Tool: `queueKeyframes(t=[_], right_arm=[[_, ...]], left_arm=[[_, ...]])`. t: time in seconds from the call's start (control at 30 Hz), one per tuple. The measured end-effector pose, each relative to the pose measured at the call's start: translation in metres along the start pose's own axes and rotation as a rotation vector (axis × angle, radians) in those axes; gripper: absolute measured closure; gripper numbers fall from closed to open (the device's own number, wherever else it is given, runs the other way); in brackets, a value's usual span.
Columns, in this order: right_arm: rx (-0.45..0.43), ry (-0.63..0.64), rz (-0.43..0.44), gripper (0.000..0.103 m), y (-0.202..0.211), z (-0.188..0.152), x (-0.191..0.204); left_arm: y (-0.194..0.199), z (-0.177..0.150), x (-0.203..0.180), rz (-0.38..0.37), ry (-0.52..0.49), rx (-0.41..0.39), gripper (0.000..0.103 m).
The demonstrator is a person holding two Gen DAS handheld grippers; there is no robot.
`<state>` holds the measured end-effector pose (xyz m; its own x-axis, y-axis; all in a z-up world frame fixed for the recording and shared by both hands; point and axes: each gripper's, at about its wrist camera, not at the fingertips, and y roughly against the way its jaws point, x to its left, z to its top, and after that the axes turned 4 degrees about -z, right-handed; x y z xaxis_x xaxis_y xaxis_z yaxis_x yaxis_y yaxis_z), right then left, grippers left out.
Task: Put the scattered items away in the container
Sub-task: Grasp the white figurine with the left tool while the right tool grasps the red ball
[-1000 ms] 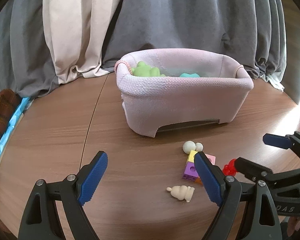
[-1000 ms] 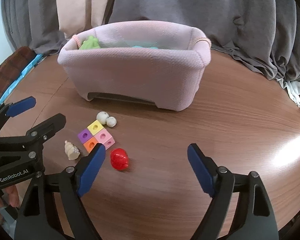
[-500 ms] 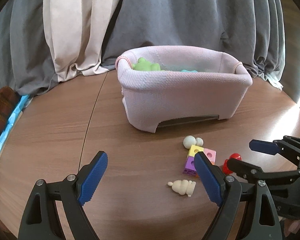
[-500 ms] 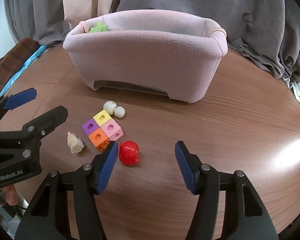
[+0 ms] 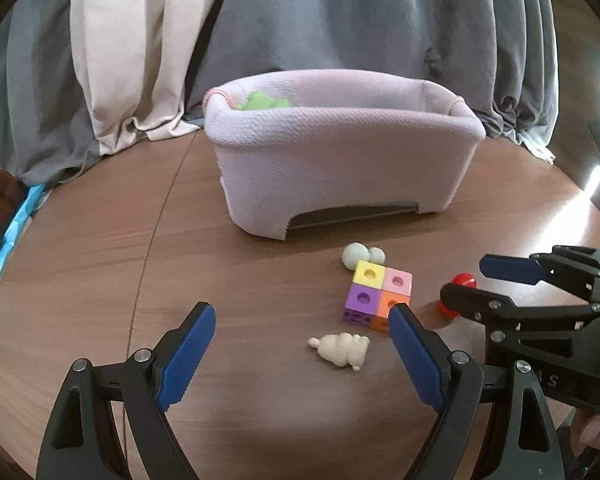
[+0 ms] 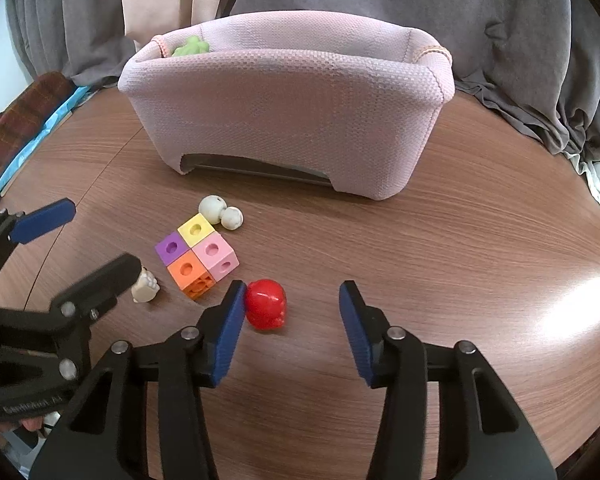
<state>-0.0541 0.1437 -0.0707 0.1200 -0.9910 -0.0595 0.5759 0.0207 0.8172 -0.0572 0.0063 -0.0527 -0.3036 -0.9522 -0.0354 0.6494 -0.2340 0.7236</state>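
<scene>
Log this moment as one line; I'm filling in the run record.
stage: grasping | right gripper: closing around red toy, not clamped | left gripper: open, empty | pink basket: holds green toy

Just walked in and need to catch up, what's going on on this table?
A person holding a gripper in each hand is tidying small toys into the pink fabric basket. The right gripper is closing around a red toy, not yet gripped. The left gripper hangs open over a cream figure. A four-colour block and a white two-ball piece lie loose; a green toy is already inside.
</scene>
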Motion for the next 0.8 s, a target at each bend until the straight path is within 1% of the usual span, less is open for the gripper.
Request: queueKeyframes(t=[0.13, 0.4, 0.43, 0.5, 0.57, 0.73, 0.8], right_arm=[[0.010, 0.000, 0.001, 0.067, -0.002, -0.001, -0.001], [0.010, -0.012, 0.006, 0.069, -0.003, 0.000, -0.004], [0.010, -0.014, 0.006, 0.069, -0.004, 0.000, -0.004], [0.010, -0.017, 0.005, 0.069, -0.004, 0.003, -0.007], [0.009, -0.019, 0.004, 0.069, -0.004, 0.003, -0.007], [0.008, -0.023, 0.006, 0.069, -0.001, 0.000, -0.003], [0.008, -0.022, 0.007, 0.069, -0.001, 0.000, -0.002]], left_arm=[[-0.003, -0.002, -0.002, -0.002, 0.002, 0.007, 0.017], [-0.008, -0.006, -0.004, 0.000, 0.008, 0.024, 0.018], [-0.008, -0.007, -0.005, -0.001, 0.006, 0.026, 0.019], [-0.011, -0.008, -0.006, -0.007, 0.007, 0.035, 0.029], [-0.014, -0.009, -0.005, -0.013, 0.011, 0.051, 0.034], [-0.016, -0.012, -0.004, -0.008, 0.014, 0.060, 0.036], [-0.016, -0.012, -0.004, -0.012, 0.013, 0.063, 0.044]])
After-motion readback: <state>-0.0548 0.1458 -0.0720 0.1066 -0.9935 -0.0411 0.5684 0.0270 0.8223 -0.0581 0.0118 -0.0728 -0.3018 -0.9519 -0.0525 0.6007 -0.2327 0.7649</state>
